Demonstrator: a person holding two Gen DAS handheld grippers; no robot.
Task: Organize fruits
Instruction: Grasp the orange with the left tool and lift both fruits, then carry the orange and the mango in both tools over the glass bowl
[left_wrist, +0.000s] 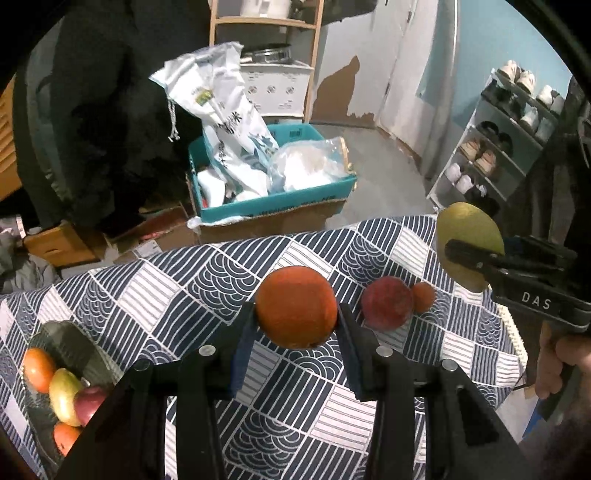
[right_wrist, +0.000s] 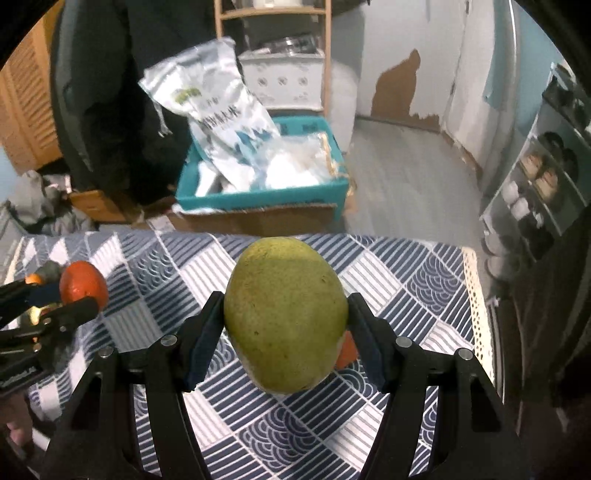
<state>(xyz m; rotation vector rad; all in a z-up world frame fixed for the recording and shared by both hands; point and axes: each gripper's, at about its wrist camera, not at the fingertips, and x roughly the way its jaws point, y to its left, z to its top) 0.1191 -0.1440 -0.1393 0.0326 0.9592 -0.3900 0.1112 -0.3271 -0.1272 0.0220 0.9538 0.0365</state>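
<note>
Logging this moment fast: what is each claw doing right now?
Left claw: closed on the orange, lifted off the tablecloth.
Right claw: closed on the green mango, also lifted.

Patterned tablecloth (left_wrist: 280, 417) on table — bears plate (left_wrist: 74, 343), peach (left_wrist: 386, 302), small orange (left_wrist: 424, 296).

Straight ahead beyond the fingertips, a grey floor (left_wrist: 373, 162) runs to a white wall (left_wrist: 354, 40) with brown patches of peeled paint. A wooden shelf unit (left_wrist: 264, 22) stands against it. Off to the right of the fingers, a light blue wall (left_wrist: 491, 44) backs an open rack of shoes (left_wrist: 495, 147). A louvred wooden door (right_wrist: 26, 107) shows far left.
</note>
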